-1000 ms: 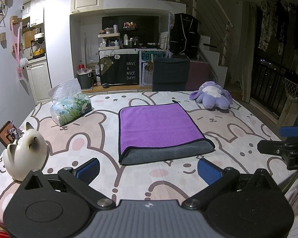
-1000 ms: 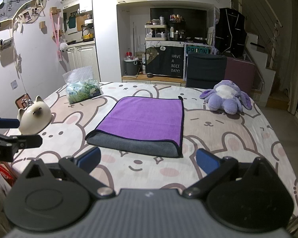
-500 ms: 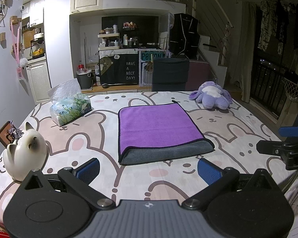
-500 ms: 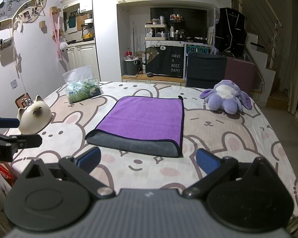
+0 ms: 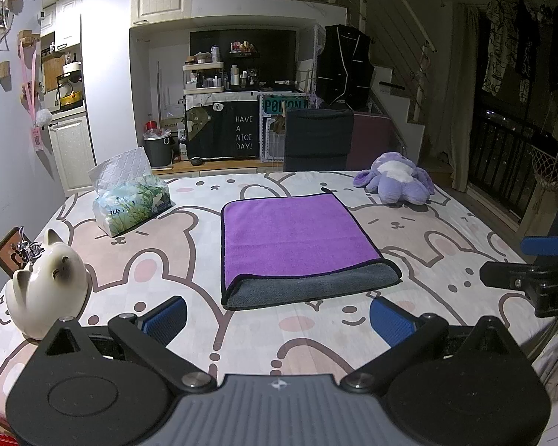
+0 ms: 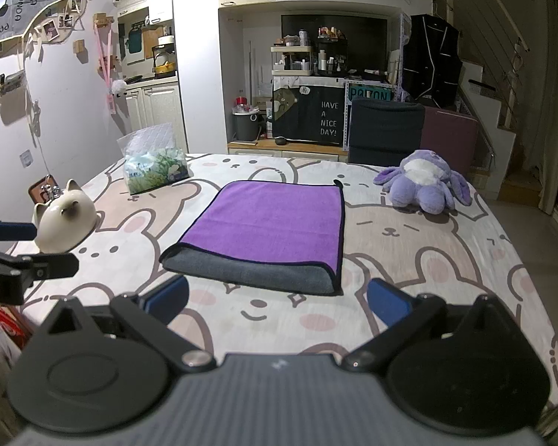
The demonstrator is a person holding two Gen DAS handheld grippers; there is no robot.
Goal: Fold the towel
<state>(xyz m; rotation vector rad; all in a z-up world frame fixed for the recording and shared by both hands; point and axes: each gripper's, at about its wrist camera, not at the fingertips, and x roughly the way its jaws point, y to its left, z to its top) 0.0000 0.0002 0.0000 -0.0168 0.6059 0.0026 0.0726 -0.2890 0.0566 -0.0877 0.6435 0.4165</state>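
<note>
A purple towel (image 5: pixel 294 234) with a grey underside lies folded on the table, its grey folded edge nearest me; it also shows in the right wrist view (image 6: pixel 271 223). My left gripper (image 5: pixel 277 321) is open and empty, held just short of the towel's near edge. My right gripper (image 6: pixel 277 303) is open and empty, also just short of that edge. The right gripper shows at the right edge of the left wrist view (image 5: pixel 532 264). The left gripper shows at the left edge of the right wrist view (image 6: pixel 22 249).
The table (image 5: pixel 446 223) has a bunny-print cloth. A white cat figure (image 5: pixel 48 278) stands near left, a tissue pack (image 5: pixel 130 200) far left, a purple plush toy (image 5: pixel 394 182) far right. A dark chair (image 5: pixel 318 137) stands behind the table.
</note>
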